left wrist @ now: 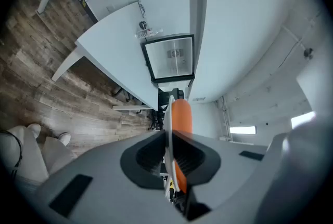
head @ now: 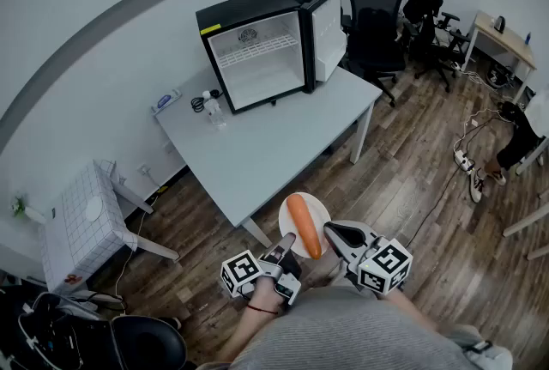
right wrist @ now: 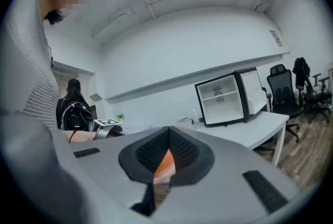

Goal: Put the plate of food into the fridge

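Observation:
A white plate [head: 293,216] carrying an orange carrot [head: 303,225] hangs in front of me, short of the table's near corner. My left gripper [head: 287,242] is shut on the plate's left rim, my right gripper [head: 329,231] on its right rim. In the left gripper view the plate [left wrist: 168,114] stands edge-on between the left gripper [left wrist: 167,137] jaws, with the carrot [left wrist: 181,114] behind it. In the right gripper view the right gripper [right wrist: 167,153] is shut, orange showing below. The black mini fridge [head: 257,46] stands on the grey table [head: 266,145], its door [head: 328,32] open, shelves bare.
A small bottle [head: 216,111] and cables lie left of the fridge. Black office chairs [head: 377,16] stand behind the table. A white tiled side table [head: 81,218] is at left, a desk [head: 506,38] and a seated person's legs [head: 506,154] at right. Wooden floor lies around.

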Motion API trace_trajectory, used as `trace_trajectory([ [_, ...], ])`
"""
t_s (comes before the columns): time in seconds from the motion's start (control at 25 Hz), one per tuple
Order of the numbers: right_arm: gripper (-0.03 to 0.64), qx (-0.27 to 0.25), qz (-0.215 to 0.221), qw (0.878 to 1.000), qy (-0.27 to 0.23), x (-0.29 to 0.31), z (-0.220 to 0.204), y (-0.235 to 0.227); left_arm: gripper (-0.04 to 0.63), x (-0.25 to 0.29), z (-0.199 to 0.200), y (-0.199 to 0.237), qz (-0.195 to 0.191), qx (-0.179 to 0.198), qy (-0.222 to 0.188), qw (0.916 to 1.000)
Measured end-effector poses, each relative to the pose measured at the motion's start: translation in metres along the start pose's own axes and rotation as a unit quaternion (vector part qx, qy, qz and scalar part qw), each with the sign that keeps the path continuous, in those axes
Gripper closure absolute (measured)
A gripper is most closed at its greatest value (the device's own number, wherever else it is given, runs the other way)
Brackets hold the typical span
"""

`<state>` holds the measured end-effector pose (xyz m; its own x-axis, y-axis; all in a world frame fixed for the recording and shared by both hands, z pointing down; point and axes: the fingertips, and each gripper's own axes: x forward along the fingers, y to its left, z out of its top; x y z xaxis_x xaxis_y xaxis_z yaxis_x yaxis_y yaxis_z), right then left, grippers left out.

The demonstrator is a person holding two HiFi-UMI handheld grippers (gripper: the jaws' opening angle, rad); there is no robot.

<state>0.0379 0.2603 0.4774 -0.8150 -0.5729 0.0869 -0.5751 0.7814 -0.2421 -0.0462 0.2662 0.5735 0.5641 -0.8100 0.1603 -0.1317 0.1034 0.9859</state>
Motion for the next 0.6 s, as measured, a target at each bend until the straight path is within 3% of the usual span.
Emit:
trace_trajectory([
  [0.6,0.603,0.009,0.002,1.0,0.007,0.0044,0.0015,-0.0071,0.558,0.0074,-0.0001,-0.0028,0.005,-0.008,0.005,1.0],
])
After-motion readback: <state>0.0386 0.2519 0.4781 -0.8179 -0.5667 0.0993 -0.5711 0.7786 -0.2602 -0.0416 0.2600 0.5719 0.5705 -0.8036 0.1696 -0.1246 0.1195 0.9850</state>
